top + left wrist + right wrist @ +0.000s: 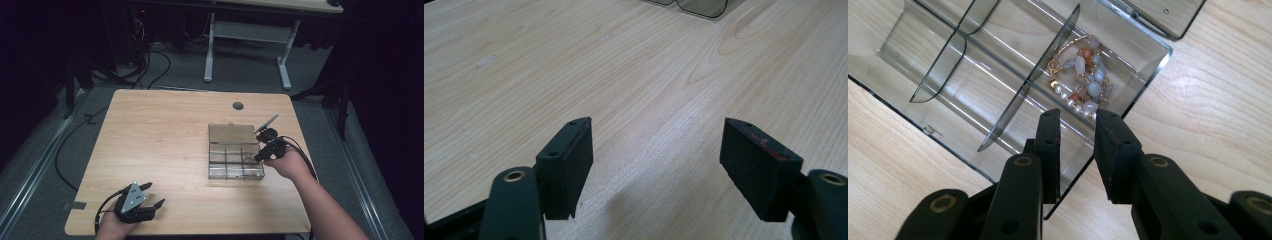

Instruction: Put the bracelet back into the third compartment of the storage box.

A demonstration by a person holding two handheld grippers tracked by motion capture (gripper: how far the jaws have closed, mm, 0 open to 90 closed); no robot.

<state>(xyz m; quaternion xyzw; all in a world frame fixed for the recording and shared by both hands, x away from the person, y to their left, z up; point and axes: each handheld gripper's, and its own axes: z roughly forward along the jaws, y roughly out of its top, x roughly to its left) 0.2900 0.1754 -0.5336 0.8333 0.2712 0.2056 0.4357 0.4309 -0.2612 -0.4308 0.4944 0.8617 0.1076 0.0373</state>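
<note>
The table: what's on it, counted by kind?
Clear divided box with its lid open: 1
Beaded jewellery in one compartment: 1 bunch; pieces cannot be told apart
Hand-held grippers over the table: 2, left gripper and right gripper
Total: 4

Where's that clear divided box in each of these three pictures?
High view: the box sits right of centre on the table, lid open behind it.
Left gripper view: a dark-edged clear corner, probably the box, at the top edge.
Right gripper view: the box spans the upper half, bracelet inside.
Shared landmark: the table's wood grain.
</note>
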